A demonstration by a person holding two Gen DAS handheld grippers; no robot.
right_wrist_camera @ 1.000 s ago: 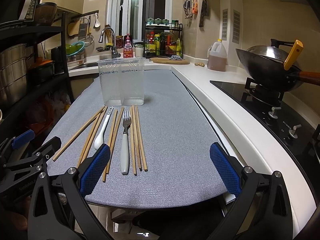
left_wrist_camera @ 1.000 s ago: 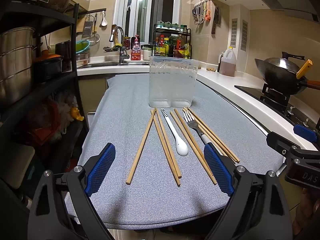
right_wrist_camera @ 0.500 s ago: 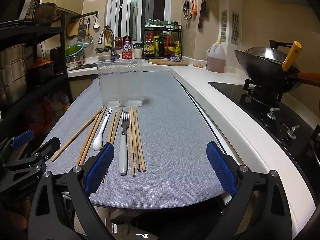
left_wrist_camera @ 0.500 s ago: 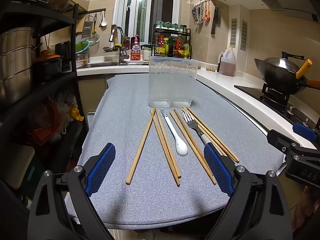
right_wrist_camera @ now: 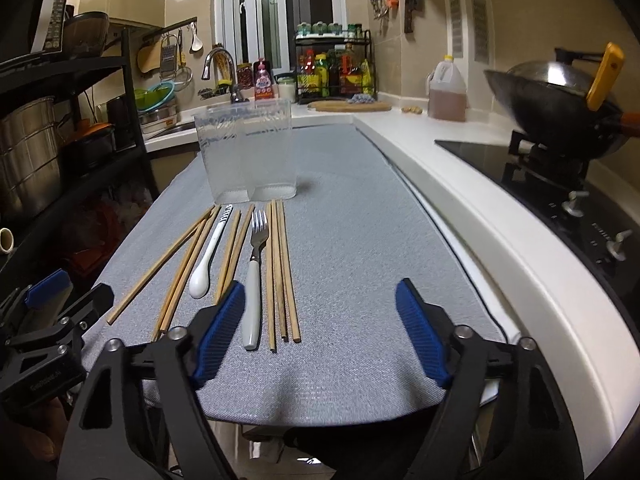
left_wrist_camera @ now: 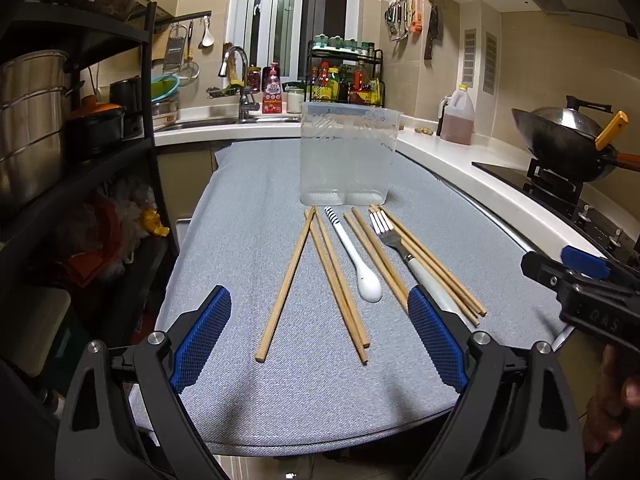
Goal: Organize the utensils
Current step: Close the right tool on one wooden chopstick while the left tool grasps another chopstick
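- Right wrist view: nearest the camera, the right gripper (right_wrist_camera: 318,330) hangs low over the near edge of a grey mat (right_wrist_camera: 360,248). Its blue-padded tongs have just been closing but stand apart, holding nothing.
- Just beyond its left pad lies a fork (right_wrist_camera: 253,280), pale handle toward us, tines pointing far. It looks stiff, light and smooth; the thick handle end seems the safest place to pinch.
- Right of the fork lie three wooden chopsticks (right_wrist_camera: 280,272), touching side by side. They look thin, rigid and light, likely to roll, and best taken near the middle.
- Left of the fork sit more chopsticks and a white ceramic spoon (right_wrist_camera: 204,268), probably slippery and breakable; its narrow handle suits the pads.
- At far left, the left gripper (left_wrist_camera: 318,342) waits near the mat's edge, tongs spread wide and empty.
- Farther back stands a clear, two-compartment holder (right_wrist_camera: 246,152), upright and empty, probably light enough to tip if knocked.
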